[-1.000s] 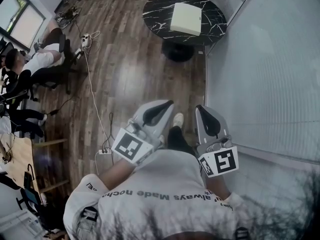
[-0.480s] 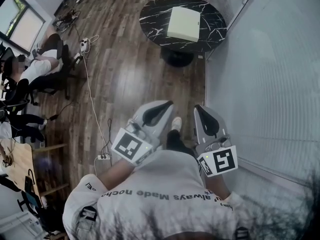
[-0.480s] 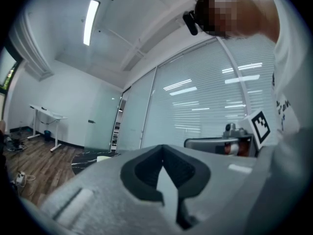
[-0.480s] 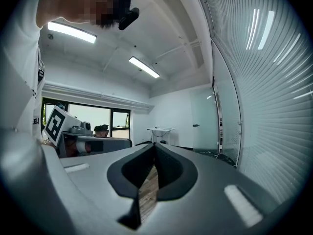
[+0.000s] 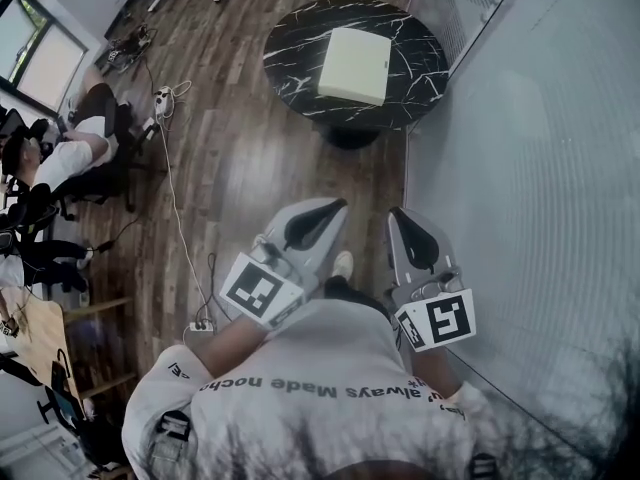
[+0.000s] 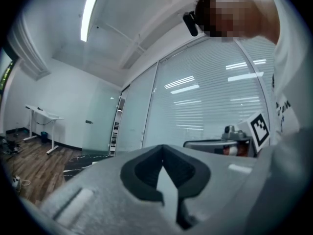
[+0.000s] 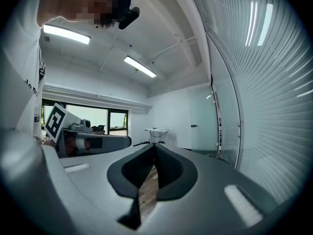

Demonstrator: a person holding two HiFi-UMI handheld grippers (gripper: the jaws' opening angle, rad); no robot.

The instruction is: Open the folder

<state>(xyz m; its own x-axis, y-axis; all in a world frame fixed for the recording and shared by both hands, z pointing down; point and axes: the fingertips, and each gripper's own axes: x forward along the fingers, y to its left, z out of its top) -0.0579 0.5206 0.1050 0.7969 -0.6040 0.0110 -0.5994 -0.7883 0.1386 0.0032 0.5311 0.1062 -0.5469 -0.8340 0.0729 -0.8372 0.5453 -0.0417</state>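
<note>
A pale cream folder (image 5: 355,65) lies shut on a round black marble table (image 5: 295,38) at the far end of the room, well ahead of both grippers. My left gripper (image 5: 335,206) and right gripper (image 5: 397,213) are held level side by side in front of the person's chest, over the wooden floor. Both are shut with nothing between the jaws. In the left gripper view the tips (image 6: 162,147) meet, and a sliver of the dark table (image 6: 80,168) shows low at the left. In the right gripper view the tips (image 7: 154,146) meet too; the folder is hidden there.
A glass wall with blinds (image 5: 530,148) runs along the right. A seated person on office chairs (image 5: 60,158) is at the left, with a power strip and cable (image 5: 163,98) on the floor. A wooden desk corner (image 5: 30,338) sits at lower left.
The table and folder have slid left and lower in the head view and look nearer. Both grippers keep the same shut pose in front of the body.
</note>
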